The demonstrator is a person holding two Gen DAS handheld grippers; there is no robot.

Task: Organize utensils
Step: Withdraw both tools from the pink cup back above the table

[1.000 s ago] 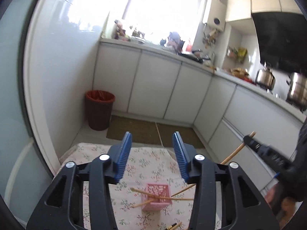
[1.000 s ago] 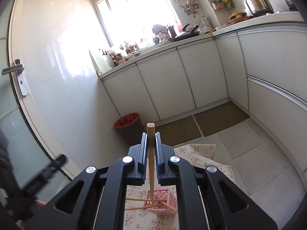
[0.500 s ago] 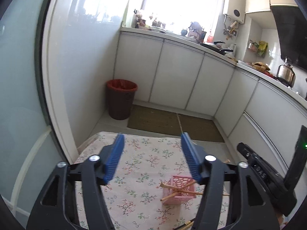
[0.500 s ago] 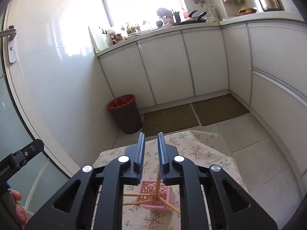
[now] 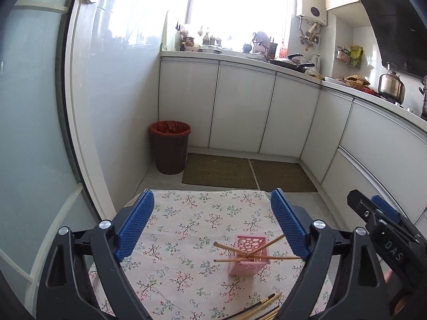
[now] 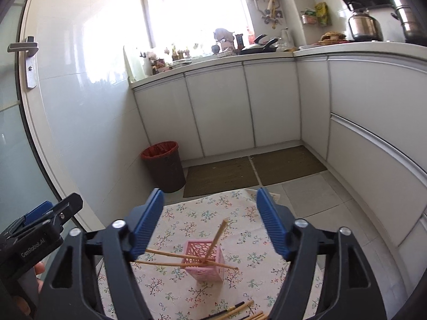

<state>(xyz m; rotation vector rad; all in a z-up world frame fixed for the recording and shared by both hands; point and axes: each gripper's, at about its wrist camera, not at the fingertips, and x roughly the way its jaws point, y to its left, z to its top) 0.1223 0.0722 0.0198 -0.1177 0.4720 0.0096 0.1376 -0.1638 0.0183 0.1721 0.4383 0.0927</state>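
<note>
A: How are the grippers standing, and what room is there around them?

B: The left gripper (image 5: 212,224) is hanging with its jaws spread wide and nothing between the pads. The right gripper (image 6: 209,222) is spread too, also empty; its jaws have just been opening, as have the left's. Both are hovering above the basket (image 5: 249,257), on its near side, clear of it. In the left view the right gripper is sitting well to the right of the basket, beyond the table (image 5: 186,229) edge there.

A: Where are the chopsticks?

B: Three chopsticks (image 6: 213,242) are standing in the pink basket, leaning out crosswise over its rim, one tilting up and away. More chopsticks (image 5: 263,306) are lying on the cloth nearer than the basket, at the table's front edge.

A: What is different from a second ago?

B: The right gripper was pinching one chopstick upright over the basket; now that stick is resting inside and the jaws are off it. The left jaws were narrower then.

A: And beyond the basket?

B: The flowered cloth is covering the table, bare on the basket's left. Past the far edge, floor mats (image 5: 221,169) are lying before white cabinets (image 6: 218,112), with a bin (image 5: 170,146) far left of the basket by the wall.
</note>
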